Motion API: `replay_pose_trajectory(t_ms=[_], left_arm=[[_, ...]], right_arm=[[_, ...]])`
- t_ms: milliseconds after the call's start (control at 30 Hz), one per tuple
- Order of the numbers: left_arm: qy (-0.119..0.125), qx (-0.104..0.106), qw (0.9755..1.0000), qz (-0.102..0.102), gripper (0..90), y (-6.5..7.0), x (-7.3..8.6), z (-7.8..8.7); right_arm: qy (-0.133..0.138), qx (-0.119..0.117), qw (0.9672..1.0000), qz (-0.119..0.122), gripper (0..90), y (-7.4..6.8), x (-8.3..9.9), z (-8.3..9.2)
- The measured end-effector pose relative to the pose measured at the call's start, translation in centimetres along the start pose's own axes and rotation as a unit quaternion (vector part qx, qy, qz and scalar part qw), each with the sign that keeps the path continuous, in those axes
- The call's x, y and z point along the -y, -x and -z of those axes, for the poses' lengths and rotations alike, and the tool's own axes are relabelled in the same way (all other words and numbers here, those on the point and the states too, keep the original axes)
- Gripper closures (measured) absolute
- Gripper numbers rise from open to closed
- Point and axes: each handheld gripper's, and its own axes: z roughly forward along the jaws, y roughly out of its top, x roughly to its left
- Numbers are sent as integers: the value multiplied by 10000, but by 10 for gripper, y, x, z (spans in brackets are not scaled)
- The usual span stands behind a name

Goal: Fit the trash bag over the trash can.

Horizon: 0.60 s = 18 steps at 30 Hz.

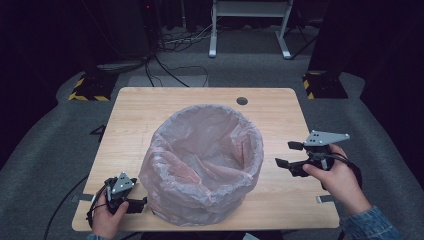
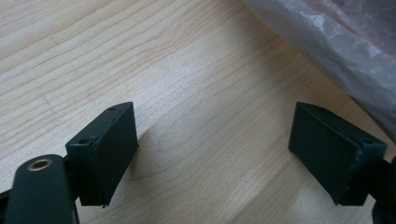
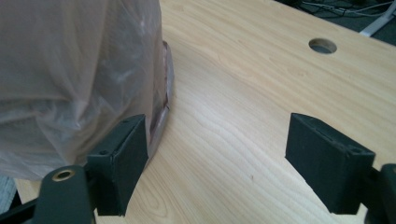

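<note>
Pale wood bench [image 1: 150, 107] carrying a round bin lined with a thin, pinkish translucent plastic bag [image 1: 202, 160], which stands at the middle and reaches toward the near edge. The left tongs [image 1: 141, 205], held in a hand at the near left corner, lie low just beside the bag's base, jaws wide apart with only bare wood between them. The right tongs [image 1: 286, 154] hang to the right of the bag, clear of it, pointing toward its side, jaws also wide apart and holding nothing. A round cable hole [image 1: 242, 101] sits near the far edge. Beyond the bench, cables [image 1: 170, 65] trail over grey carpet toward a white desk frame [image 1: 250, 27].
</note>
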Motion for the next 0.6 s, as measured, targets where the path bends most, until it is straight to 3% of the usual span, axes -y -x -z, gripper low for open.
replay_pose_trajectory(t_ms=[600], left_arm=[[-2, -4, 10000, 0, 155, 0, 0, 0]], right_arm=[[-180, 171, 9990, -381, 160, 10, 69, -24]])
